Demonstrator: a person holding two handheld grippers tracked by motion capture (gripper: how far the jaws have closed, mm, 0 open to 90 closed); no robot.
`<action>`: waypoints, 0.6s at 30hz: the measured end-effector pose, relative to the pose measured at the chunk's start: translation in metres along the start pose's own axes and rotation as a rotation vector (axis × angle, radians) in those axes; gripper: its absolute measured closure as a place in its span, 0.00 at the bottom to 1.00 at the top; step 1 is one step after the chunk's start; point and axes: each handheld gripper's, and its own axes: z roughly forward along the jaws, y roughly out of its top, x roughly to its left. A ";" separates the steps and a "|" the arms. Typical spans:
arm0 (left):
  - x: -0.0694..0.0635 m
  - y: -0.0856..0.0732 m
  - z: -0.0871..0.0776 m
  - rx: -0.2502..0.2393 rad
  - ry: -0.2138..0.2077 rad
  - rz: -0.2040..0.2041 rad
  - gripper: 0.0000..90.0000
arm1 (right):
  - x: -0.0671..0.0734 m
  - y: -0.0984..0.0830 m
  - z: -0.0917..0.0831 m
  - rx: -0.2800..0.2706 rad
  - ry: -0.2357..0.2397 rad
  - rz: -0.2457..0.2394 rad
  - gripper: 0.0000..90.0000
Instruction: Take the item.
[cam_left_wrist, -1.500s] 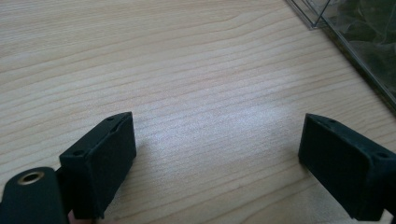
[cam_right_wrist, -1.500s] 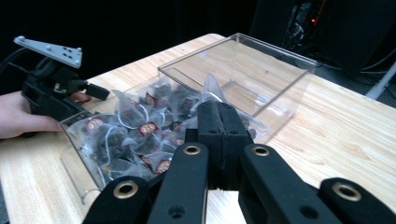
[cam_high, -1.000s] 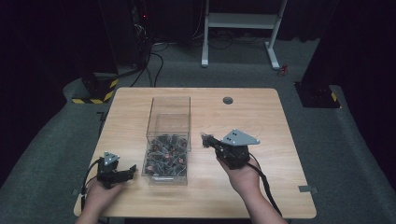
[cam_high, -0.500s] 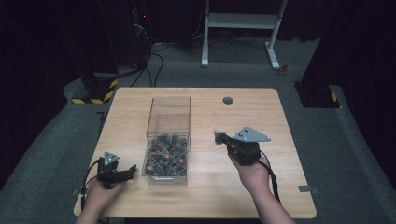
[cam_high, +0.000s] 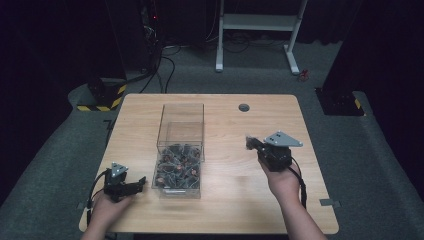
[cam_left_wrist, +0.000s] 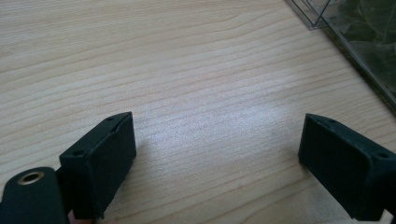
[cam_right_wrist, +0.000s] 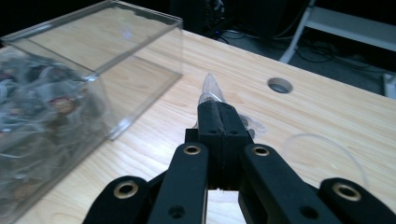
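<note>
A clear plastic box stands in the middle of the wooden table, its near end piled with small dark parts in clear bags. My right gripper hovers to the right of the box, apart from it, pointing left and away. Its jaws are shut on a small clear plastic bag that sticks out past the tips. My left gripper rests low at the box's near left corner, and its pads stand wide apart over bare wood with nothing between them.
A round cable hole lies in the tabletop behind my right gripper. The box wall is close to the right of my left gripper. A white desk frame and cables stand on the floor beyond the table.
My right gripper has moved to the right, away from the box, carrying the clear bag. My left gripper has stayed where it was.
</note>
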 end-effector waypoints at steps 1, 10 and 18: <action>0.000 0.000 0.000 0.000 0.000 0.000 0.13 | -0.005 -0.001 0.001 0.006 -0.011 0.007 1.00; 0.000 0.000 0.000 0.000 0.000 0.000 0.13 | -0.026 -0.002 0.002 0.020 -0.061 0.024 1.00; 0.000 0.000 0.000 0.000 0.000 0.000 0.13 | -0.041 0.001 0.003 0.028 -0.102 0.036 1.00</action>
